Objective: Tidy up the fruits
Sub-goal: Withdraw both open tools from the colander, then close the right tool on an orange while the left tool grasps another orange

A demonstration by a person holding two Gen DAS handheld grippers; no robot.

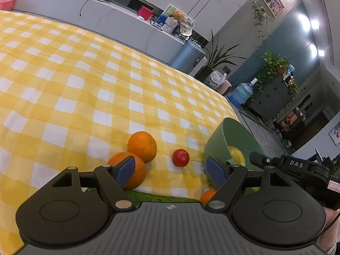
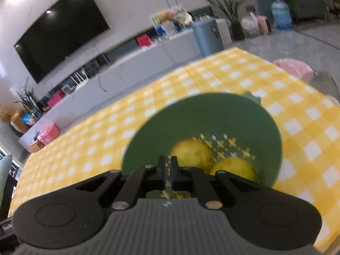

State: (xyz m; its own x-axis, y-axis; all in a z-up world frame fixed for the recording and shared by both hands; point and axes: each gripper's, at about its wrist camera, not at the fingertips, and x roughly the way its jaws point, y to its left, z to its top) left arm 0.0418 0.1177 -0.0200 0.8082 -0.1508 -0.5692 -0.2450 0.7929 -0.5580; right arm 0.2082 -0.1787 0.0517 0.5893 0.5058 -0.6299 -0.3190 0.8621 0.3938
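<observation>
**Fruit lying partly inside, partly beside green colander**

Spreading across both views: yellow-and-white checked cloth tablecloth.

Sitting on that cloth near its right edge in the left wrist view: round green plastic colander bowl, perforated at the bottom. Holding two yellow-green round fruits: one at the centre of the right wrist view, the other touching it on the right.

Hovering low over the cloth with jaws spread wide and gripping nothing: left gripper. Framing the loose fruit between its blue pads.

Reaching over the colander's near rim with blue pads pressed almost together and nothing between them: right gripper.

Resting on the cloth left of the colander: two large round oranges, the farther one touching the nearer one, the nearer partly hidden behind the left finger.

Peeking out at the colander's base, mostly hidden by the gripper body: smaller orange fruit.

Lying alone between oranges and colander, touching neither: small round red tomato.
</observation>
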